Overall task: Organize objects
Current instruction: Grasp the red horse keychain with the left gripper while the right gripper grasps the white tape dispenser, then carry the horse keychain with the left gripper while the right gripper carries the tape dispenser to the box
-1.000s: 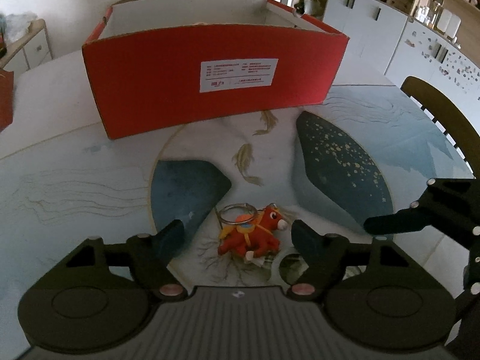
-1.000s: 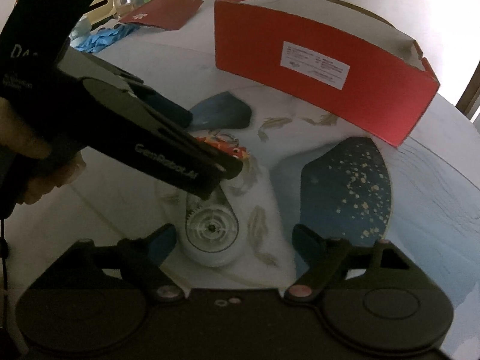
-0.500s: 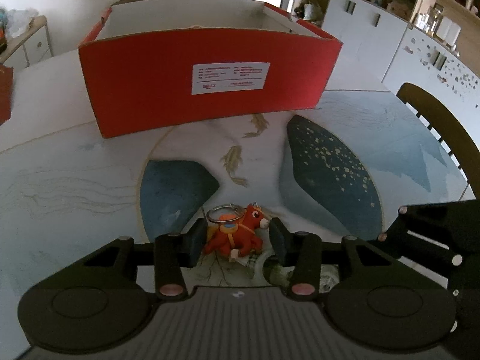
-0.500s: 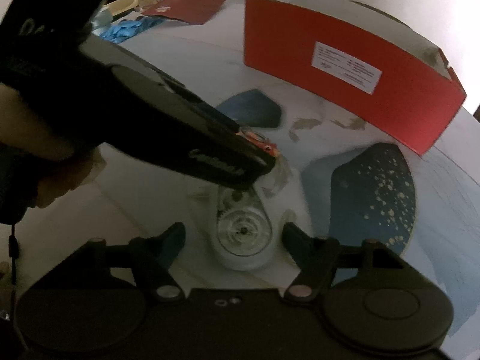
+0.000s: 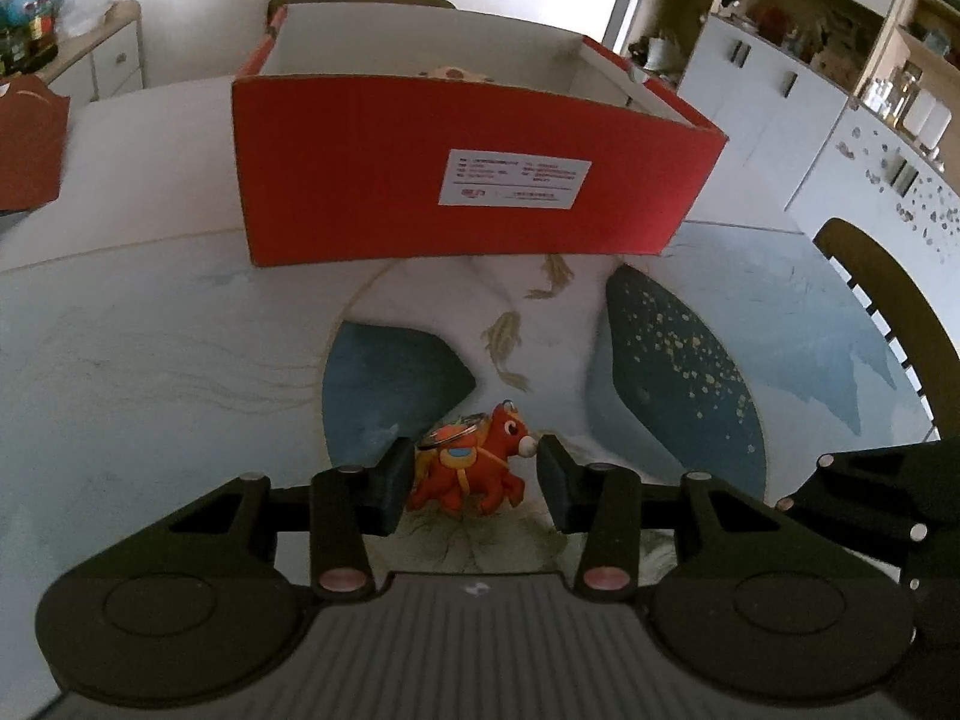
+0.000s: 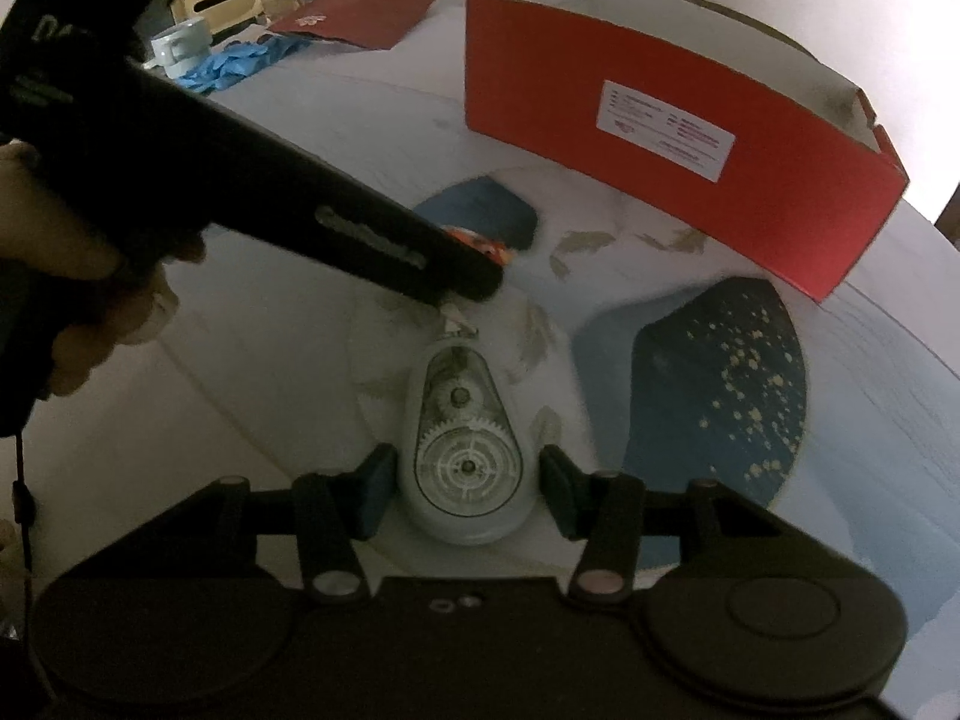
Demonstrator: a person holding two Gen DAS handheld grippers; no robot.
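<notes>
A small orange toy horse keychain [image 5: 474, 468] sits between the fingers of my left gripper [image 5: 474, 483], which is shut on it and holds it above the table. An open red cardboard box [image 5: 462, 180] stands beyond it, also in the right wrist view [image 6: 678, 138]. A white correction tape dispenser [image 6: 465, 456] lies flat on the table between the fingers of my right gripper [image 6: 465, 483]. The jaws stand narrowly apart on either side of it, not touching. The left gripper's body [image 6: 336, 222] crosses the right wrist view above the dispenser.
The table [image 5: 150, 372] has a blue and white painted pattern with fish. A dark chair back [image 5: 888, 300] stands at the right. A red lid [image 6: 360, 12], blue gloves [image 6: 240, 60] and a cup [image 6: 180, 42] lie at the far left. White cabinets [image 5: 810, 90] stand behind.
My left gripper closed on the toy horse and lifted it off the table. My right gripper moved forward around the tape dispenser and narrowed its jaws.
</notes>
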